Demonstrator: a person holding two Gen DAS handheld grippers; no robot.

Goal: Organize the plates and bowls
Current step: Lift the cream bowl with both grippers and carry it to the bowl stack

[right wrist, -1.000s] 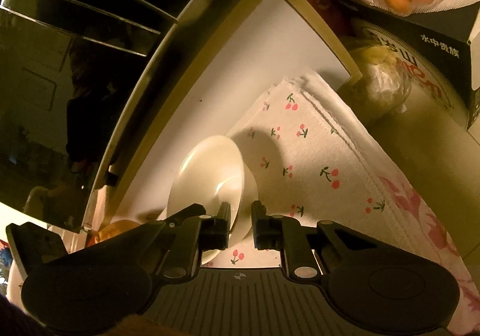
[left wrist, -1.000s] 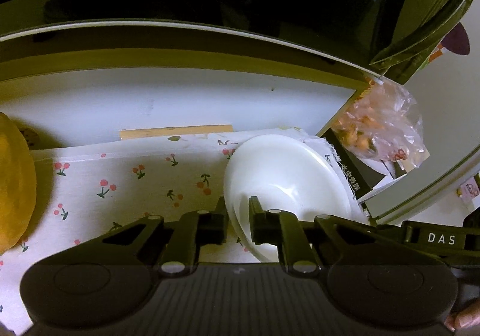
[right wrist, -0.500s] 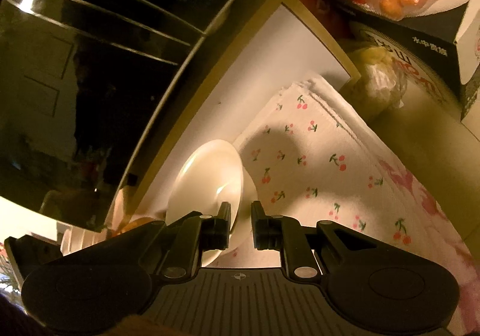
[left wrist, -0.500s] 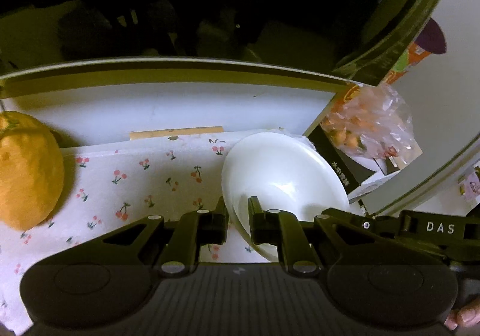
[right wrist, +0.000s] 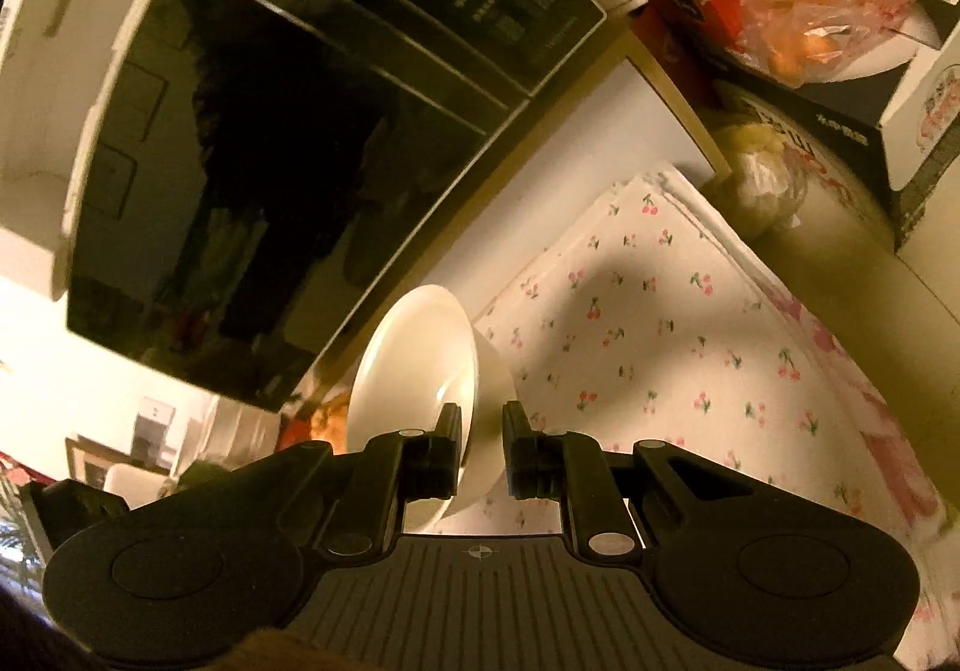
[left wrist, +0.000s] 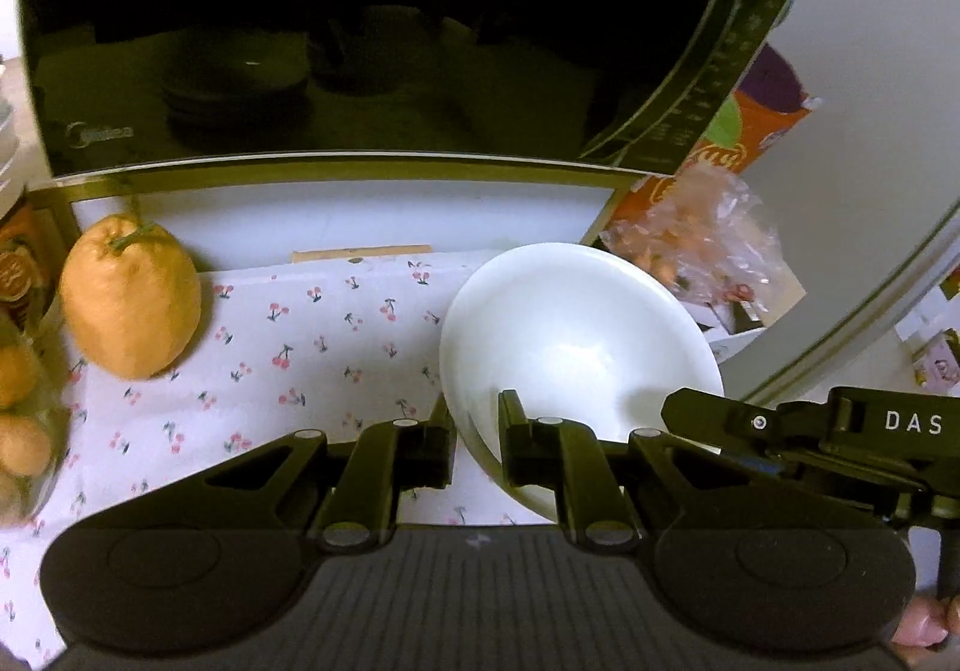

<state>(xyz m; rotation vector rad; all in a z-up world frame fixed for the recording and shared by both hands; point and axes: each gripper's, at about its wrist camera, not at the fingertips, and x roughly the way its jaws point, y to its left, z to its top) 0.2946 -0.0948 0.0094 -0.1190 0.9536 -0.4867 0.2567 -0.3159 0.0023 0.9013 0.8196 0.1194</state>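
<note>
A white bowl [left wrist: 576, 335] hangs tilted above the cherry-print cloth [left wrist: 312, 347], held from two sides. My left gripper [left wrist: 477, 431] is shut on its near-left rim, one finger inside and one outside. From the right, my right gripper [left wrist: 708, 419] reaches in to the opposite rim. In the right wrist view the same bowl [right wrist: 414, 365] stands almost on edge, and my right gripper [right wrist: 483, 434] is shut on its wall. The underside of the bowl is hidden in the left wrist view.
A black microwave [left wrist: 384, 29] stands close behind the bowl on a white shelf [left wrist: 360, 215]. A large yellow citrus fruit [left wrist: 129, 299] lies on the cloth at the left. A plastic bag of oranges [right wrist: 804, 5] and printed boxes [right wrist: 840, 131] crowd the right side.
Both grippers have risen and drawn back with the bowl gripped between them. The cloth has dropped away below, and more of the microwave door and the yellow fruit have come into view.
</note>
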